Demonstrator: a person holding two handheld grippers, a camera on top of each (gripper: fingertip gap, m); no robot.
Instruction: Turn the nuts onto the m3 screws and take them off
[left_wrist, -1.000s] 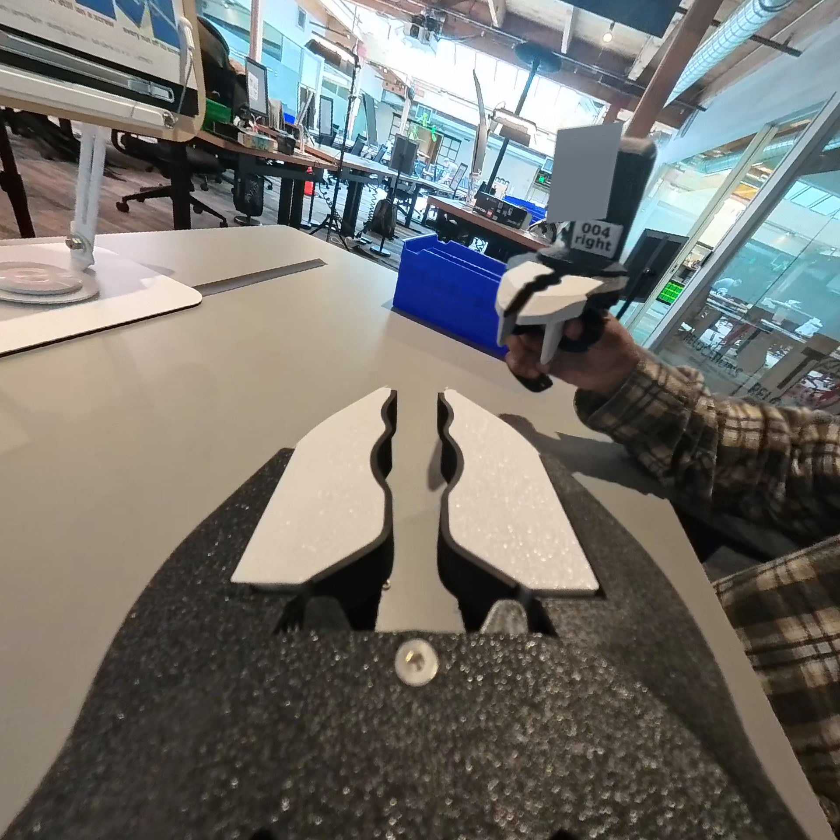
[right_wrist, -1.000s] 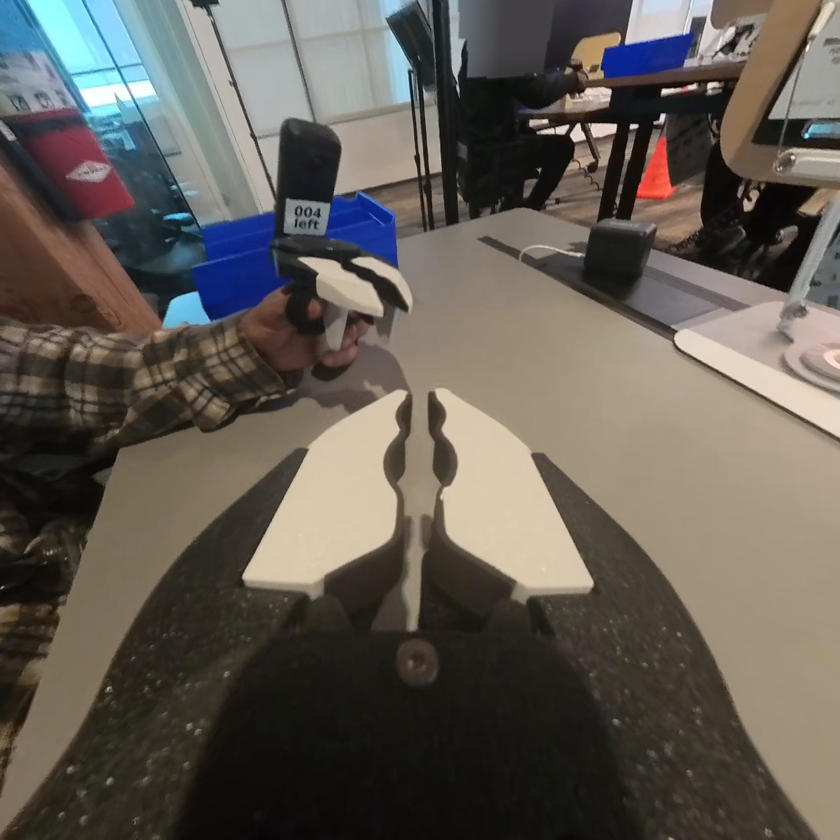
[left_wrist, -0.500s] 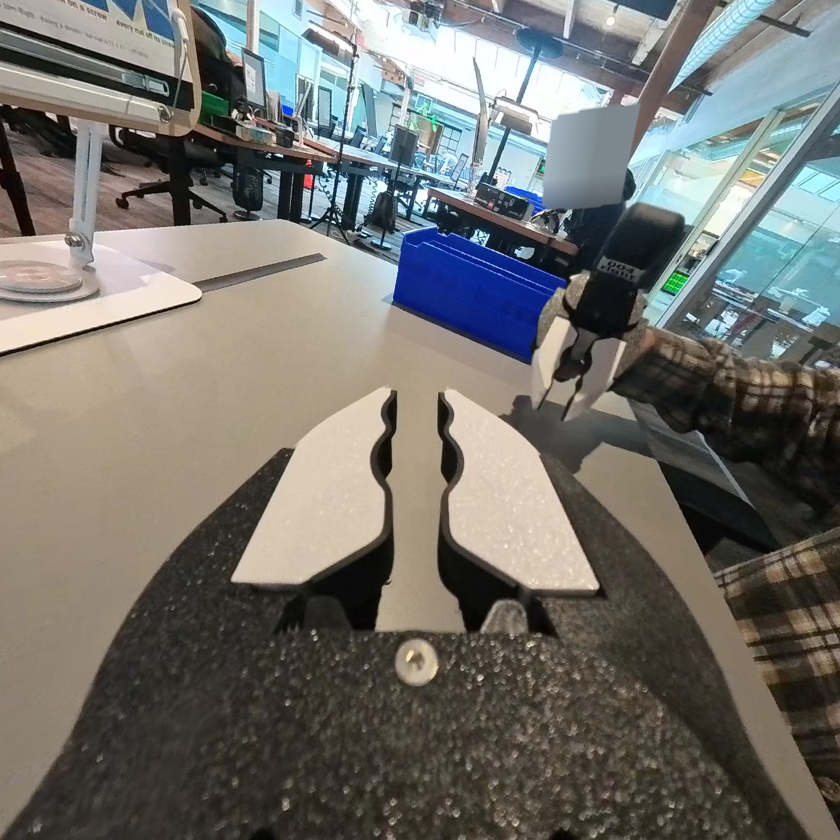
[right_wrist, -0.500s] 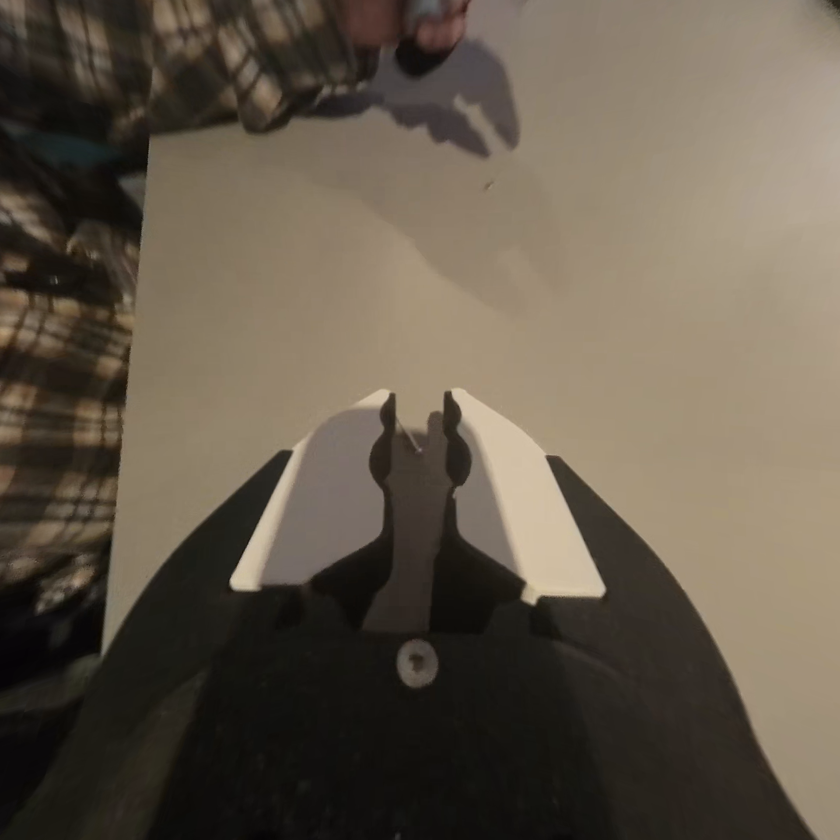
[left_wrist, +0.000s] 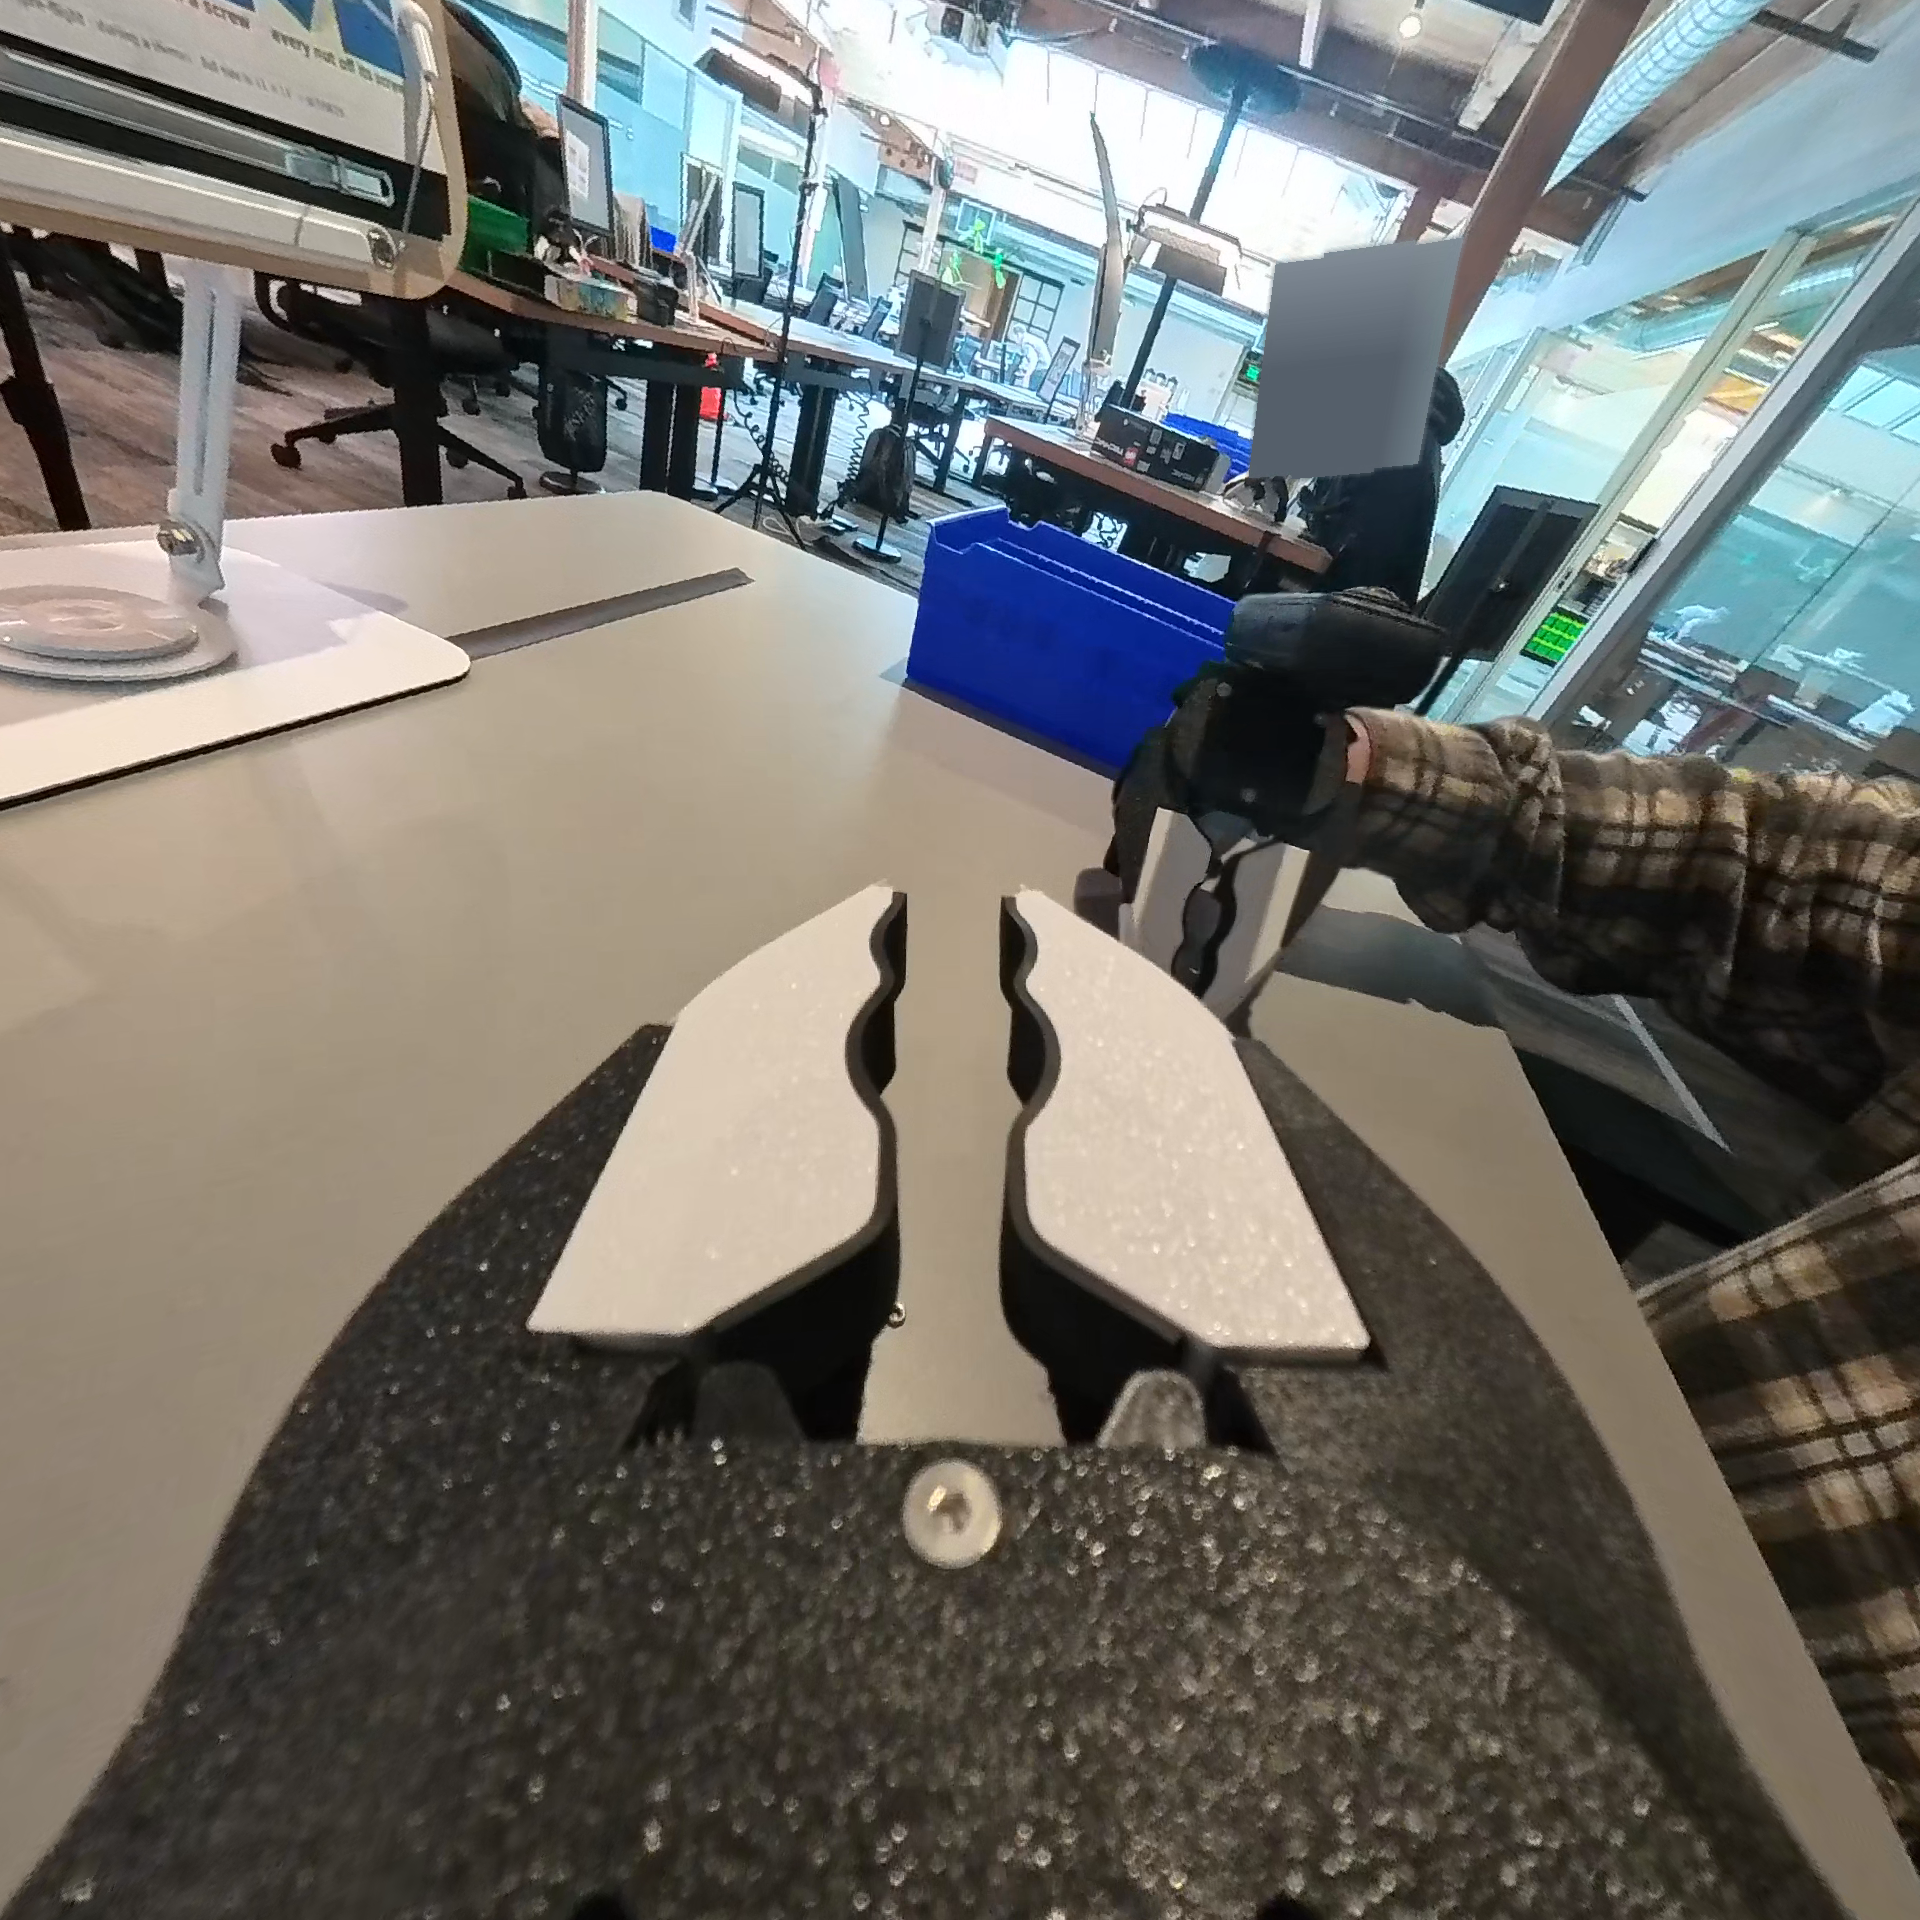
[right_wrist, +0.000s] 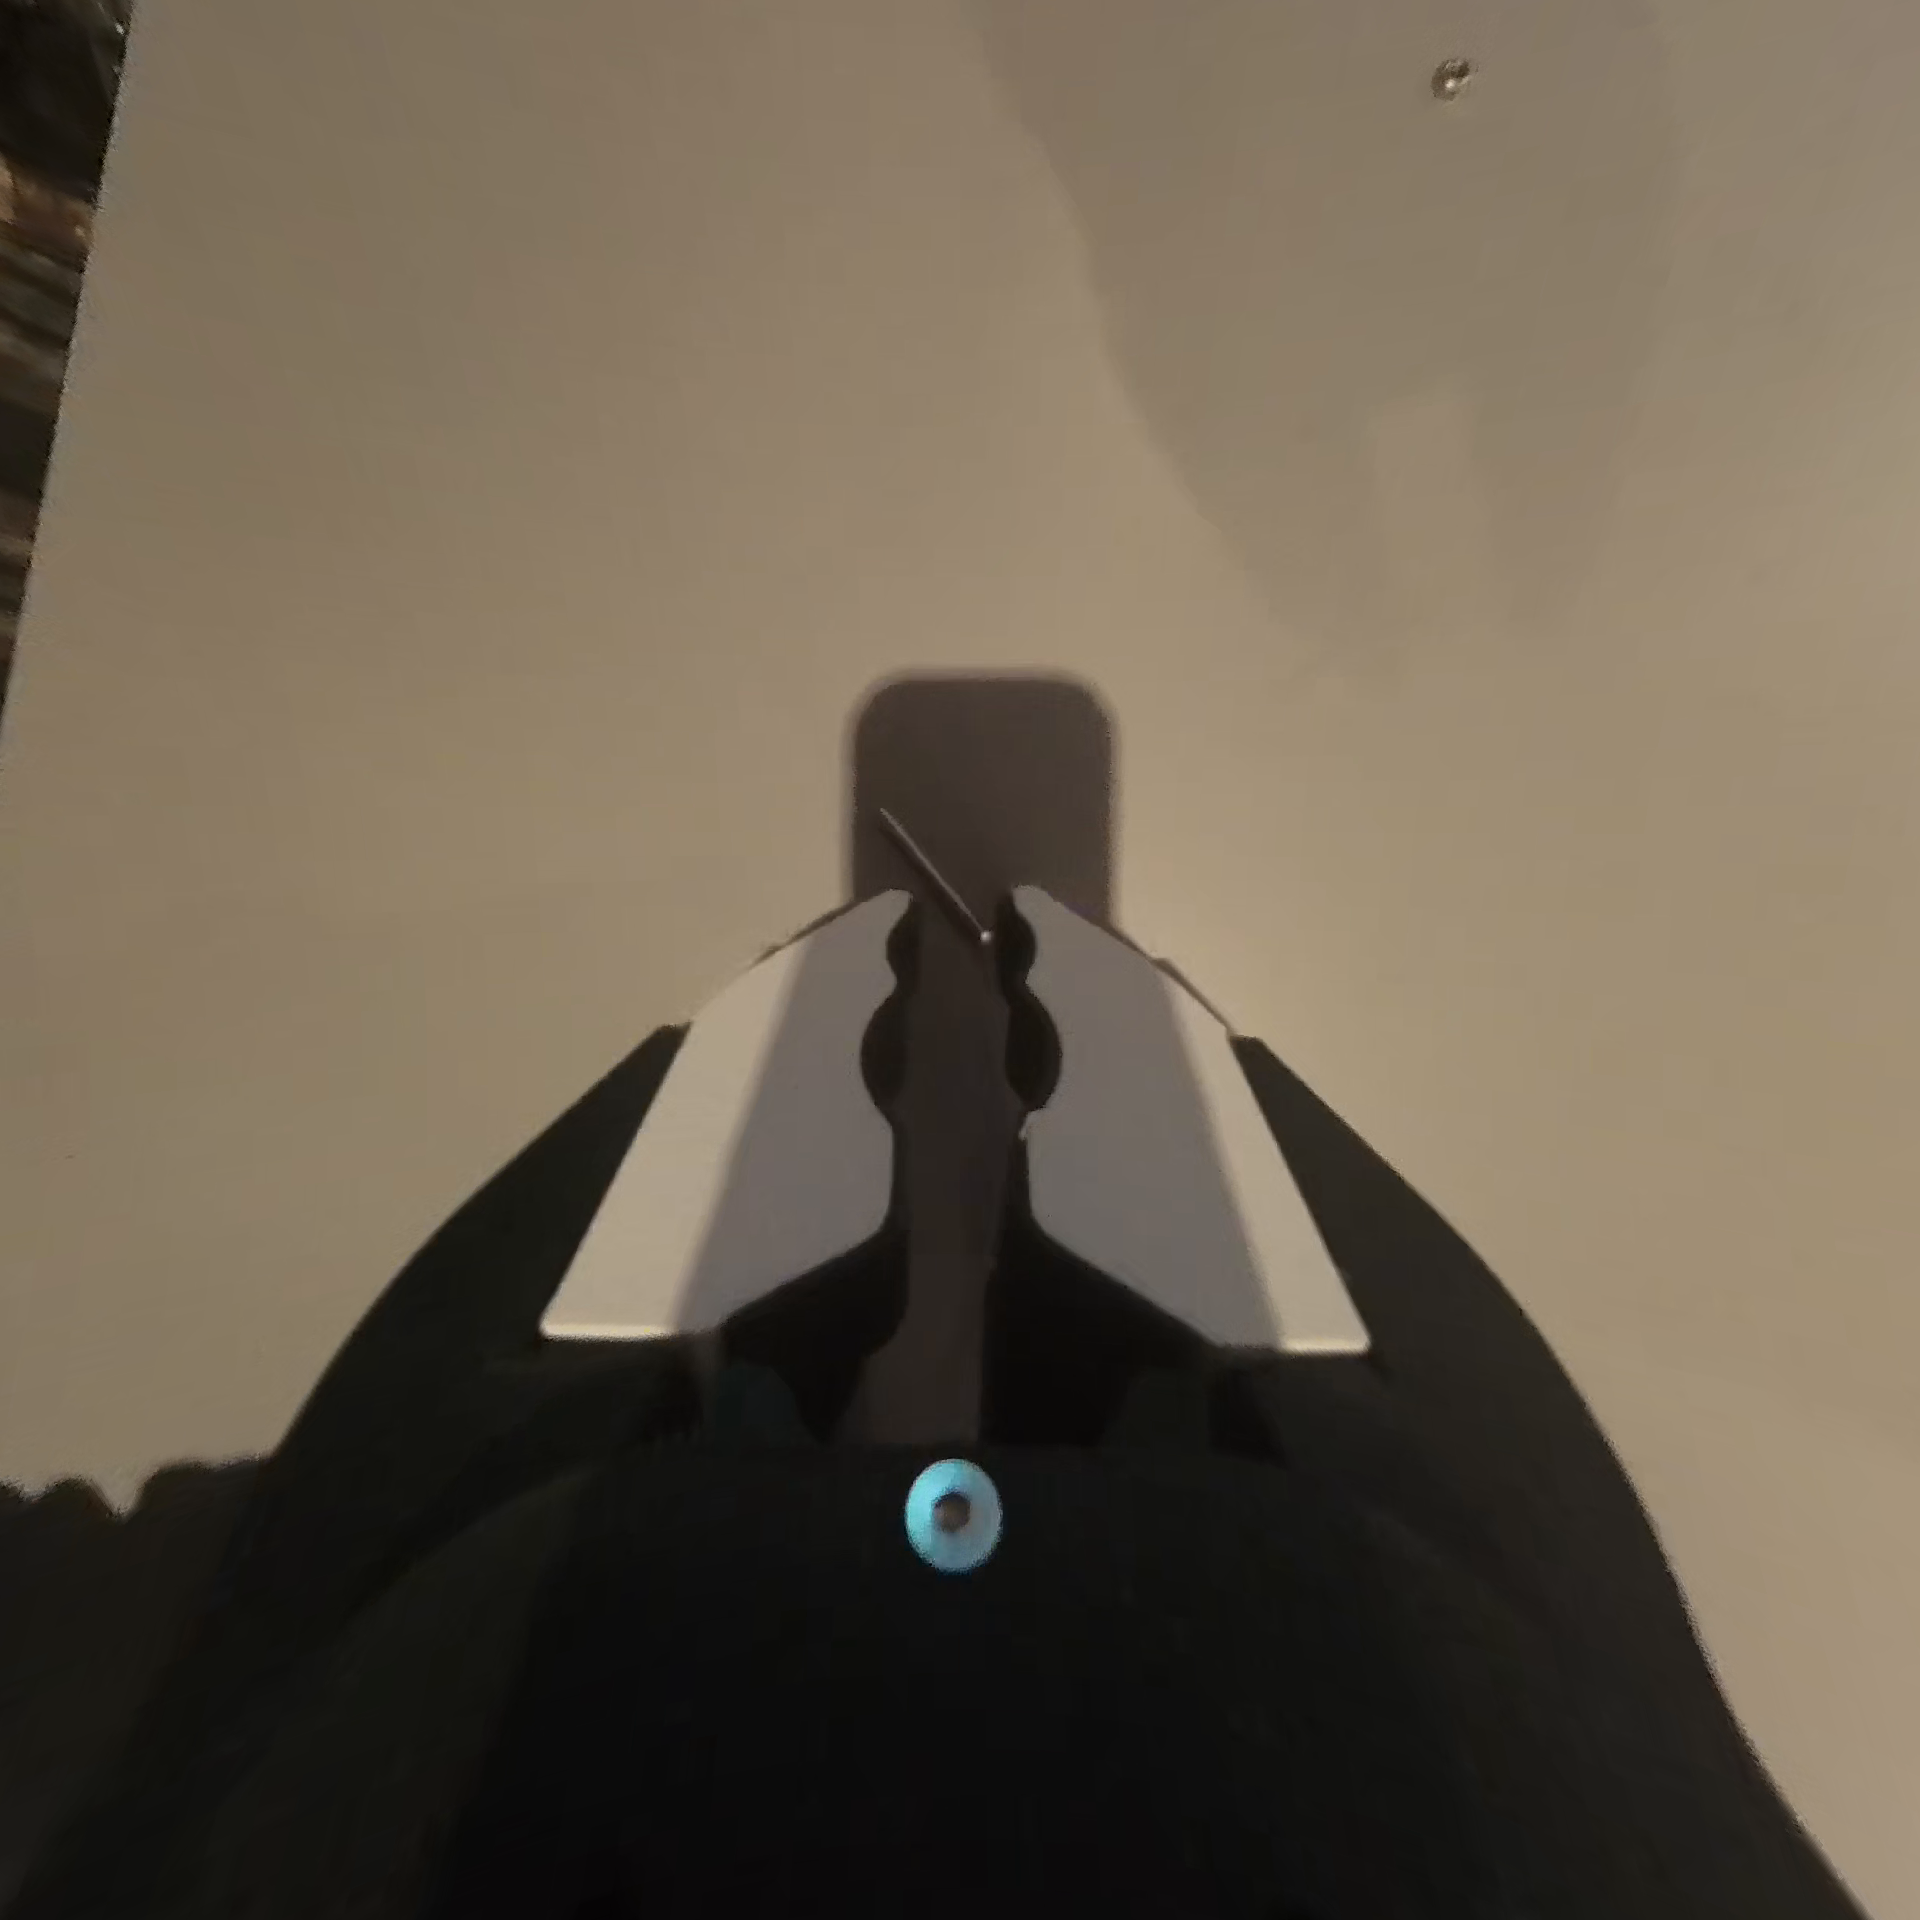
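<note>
Right gripper (right_wrist: 954, 914) points down at tabletop (right_wrist: 520, 520), jaws slightly apart, empty, straddling thin screw (right_wrist: 935, 878). Nut (right_wrist: 1450, 76) lies well apart. Left gripper (left_wrist: 951, 914) part-open, empty. Risk: screw rolls away as jaws close.

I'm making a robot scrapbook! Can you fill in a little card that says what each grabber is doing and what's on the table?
Left gripper: open, empty, low over the table
Right gripper: open, pointing down, tips around a thin screw
Table: plain grey
Nut: small shiny speck, probably a nut, lying apart from the screw
Behind: blue bin
</note>
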